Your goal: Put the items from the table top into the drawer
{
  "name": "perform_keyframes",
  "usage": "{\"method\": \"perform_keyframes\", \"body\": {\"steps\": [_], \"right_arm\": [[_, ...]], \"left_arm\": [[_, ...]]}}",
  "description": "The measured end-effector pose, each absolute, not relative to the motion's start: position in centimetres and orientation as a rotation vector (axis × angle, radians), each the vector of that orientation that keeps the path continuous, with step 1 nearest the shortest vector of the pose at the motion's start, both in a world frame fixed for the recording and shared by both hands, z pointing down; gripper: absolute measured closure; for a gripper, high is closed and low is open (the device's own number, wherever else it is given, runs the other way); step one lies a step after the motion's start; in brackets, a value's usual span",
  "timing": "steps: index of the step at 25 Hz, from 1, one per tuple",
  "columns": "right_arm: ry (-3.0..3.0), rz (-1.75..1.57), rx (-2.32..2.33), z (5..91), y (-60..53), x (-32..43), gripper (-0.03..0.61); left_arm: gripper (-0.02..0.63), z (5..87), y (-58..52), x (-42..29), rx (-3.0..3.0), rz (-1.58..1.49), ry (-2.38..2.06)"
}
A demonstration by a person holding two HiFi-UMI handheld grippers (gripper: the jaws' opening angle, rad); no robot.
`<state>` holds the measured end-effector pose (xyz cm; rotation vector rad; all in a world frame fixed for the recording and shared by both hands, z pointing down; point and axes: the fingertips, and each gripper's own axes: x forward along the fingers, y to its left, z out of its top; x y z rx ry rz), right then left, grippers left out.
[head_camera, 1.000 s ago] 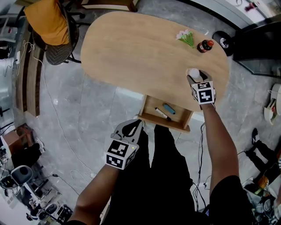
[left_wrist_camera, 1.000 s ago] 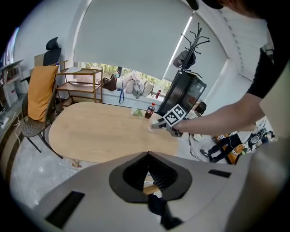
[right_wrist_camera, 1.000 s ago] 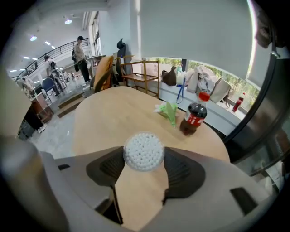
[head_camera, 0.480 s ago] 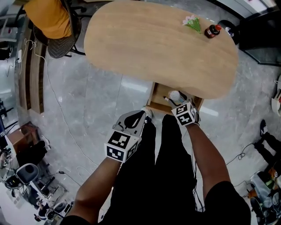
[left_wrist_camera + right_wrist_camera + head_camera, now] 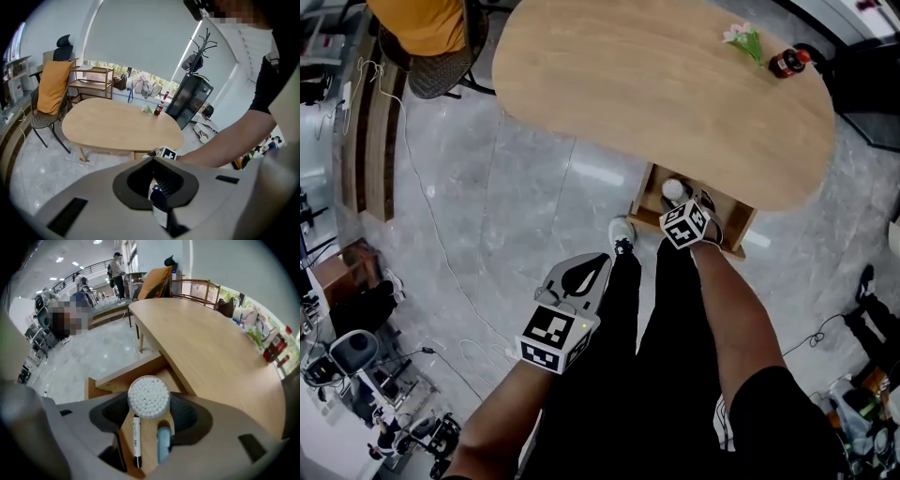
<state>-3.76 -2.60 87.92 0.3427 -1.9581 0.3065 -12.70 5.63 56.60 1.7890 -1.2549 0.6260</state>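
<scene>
Over the open drawer point(image 5: 124, 372): right gripper point(image 5: 677, 199), jaws closed on a round tub of cotton swabs point(image 5: 148, 397), swab ends facing back along the jaws. Tub between the drawer's side walls, near the table's underside edge.

On the drawer floor beneath the tub: a black-and-white marker point(image 5: 136, 439) and a blue object point(image 5: 162, 451), laid lengthwise side by side, with a strip of bare wood between them.

Drawer pulled out from under the near edge of the oval wooden table point(image 5: 628, 84), front wall toward the person's legs.

Left gripper point(image 5: 598, 261) low beside the left leg, well apart from the table, over grey stone floor point(image 5: 516, 206); jaws together, tips meeting, nothing between them.

At the far right rim of the table top: a bunch of flowers point(image 5: 744, 37) and a red-capped dark bottle point(image 5: 789, 63), near each other, with a wide stretch of wood between them and the drawer edge.

Off the far left end: a chair with an orange cloth point(image 5: 422, 28), apart from the rim.
</scene>
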Motion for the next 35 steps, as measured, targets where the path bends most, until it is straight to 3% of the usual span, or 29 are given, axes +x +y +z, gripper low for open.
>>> {"method": "perform_keyframes", "body": {"steps": [10,18,27,35], "right_arm": [[-1.876,0.212,0.265,91.0,-1.5,-5.5,0.319],[-1.83,0.313,0.329,86.6,-0.2,-3.5,0.318],[-1.847,0.368,0.378,75.7,2.2,0.7,0.318],[-2.164,0.523,0.687,55.4,2.6,-0.3,0.341]], "left_arm": [[0.612,57.2,7.8,-15.6,1.748,0.619,-1.298],[0.612,54.9,6.8,-16.3,1.787,0.565,-1.308],[0.612,46.9,2.3,-14.6,2.036,0.507,-1.274],[0.612,40.9,3.7,-14.6,2.158,0.476,-1.217]]}}
